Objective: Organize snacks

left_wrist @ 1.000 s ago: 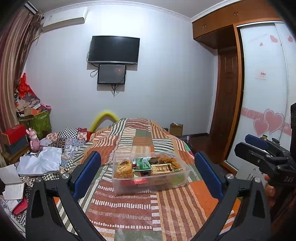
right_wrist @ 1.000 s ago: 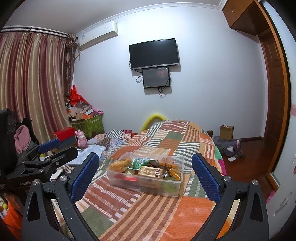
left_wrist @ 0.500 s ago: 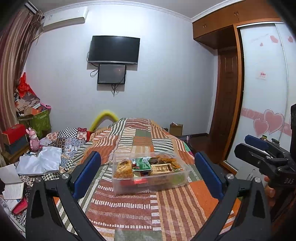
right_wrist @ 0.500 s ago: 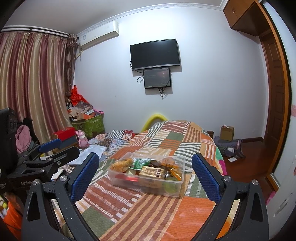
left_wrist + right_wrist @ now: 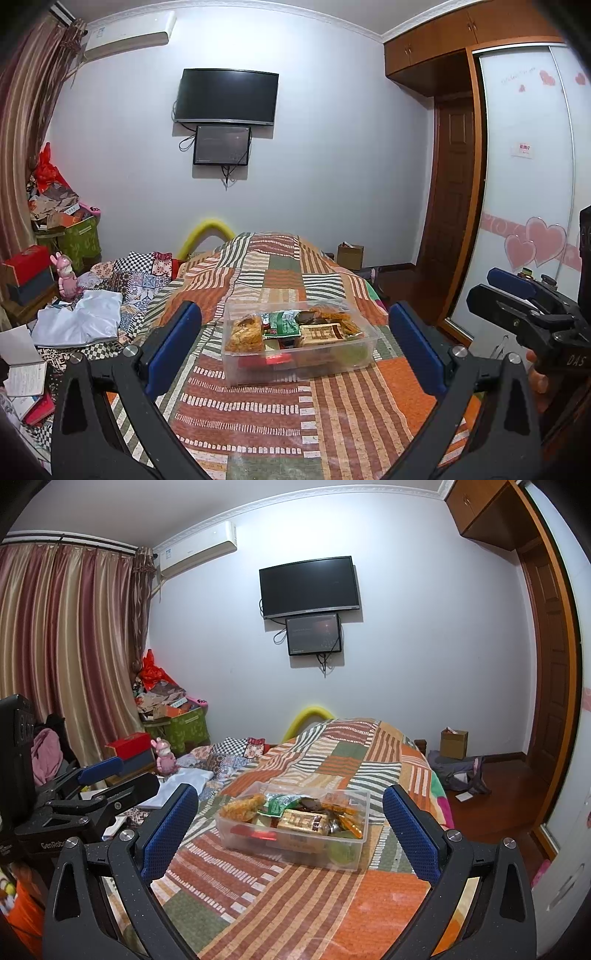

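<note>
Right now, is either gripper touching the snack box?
Apart. Both wrist views show bedspread between the open jaws and the snack box.

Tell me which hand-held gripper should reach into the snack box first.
Neither clearly. Both the left hand-held gripper and the right hand-held gripper are open, empty, short of the clear snack box, which sits centred between the fingers in each view.

Orange-green striped patchwork bedspread [image 5: 280, 280]
</note>
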Demonstrator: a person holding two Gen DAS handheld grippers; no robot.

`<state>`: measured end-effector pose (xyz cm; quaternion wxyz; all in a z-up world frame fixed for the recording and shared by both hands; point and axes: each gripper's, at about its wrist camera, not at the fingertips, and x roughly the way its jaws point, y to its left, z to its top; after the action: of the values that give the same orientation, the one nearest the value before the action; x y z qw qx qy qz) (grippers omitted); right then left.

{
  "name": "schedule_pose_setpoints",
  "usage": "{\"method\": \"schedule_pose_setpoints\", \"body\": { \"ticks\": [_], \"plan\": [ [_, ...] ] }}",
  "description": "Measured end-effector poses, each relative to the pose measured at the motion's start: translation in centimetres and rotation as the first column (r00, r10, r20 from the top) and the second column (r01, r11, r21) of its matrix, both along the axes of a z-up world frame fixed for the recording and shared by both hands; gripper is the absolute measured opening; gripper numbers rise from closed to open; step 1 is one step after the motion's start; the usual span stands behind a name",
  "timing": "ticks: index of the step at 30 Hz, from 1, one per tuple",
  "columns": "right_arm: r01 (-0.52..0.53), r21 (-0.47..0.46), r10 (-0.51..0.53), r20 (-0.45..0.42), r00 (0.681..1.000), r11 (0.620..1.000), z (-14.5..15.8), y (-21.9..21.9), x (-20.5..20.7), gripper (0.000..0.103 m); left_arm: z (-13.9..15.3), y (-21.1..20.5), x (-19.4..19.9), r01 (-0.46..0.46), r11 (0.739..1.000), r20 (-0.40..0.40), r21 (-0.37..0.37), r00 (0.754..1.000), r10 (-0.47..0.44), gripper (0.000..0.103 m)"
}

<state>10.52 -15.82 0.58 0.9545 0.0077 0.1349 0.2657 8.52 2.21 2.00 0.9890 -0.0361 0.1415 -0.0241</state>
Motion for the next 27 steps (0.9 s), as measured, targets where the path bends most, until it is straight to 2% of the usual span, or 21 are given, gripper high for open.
{"method": "schedule_pose_setpoints", "body": {
  "ticks": [27],
  "plan": [
    [0.000,0.006,0.000,-0.004,1.000,1.000,-0.23,-0.16,0.07,0.100,-0.16,-0.70,0.08,0.024,1.000,-0.004,0.002,1.000,-0.024,0.102]
  ]
}}
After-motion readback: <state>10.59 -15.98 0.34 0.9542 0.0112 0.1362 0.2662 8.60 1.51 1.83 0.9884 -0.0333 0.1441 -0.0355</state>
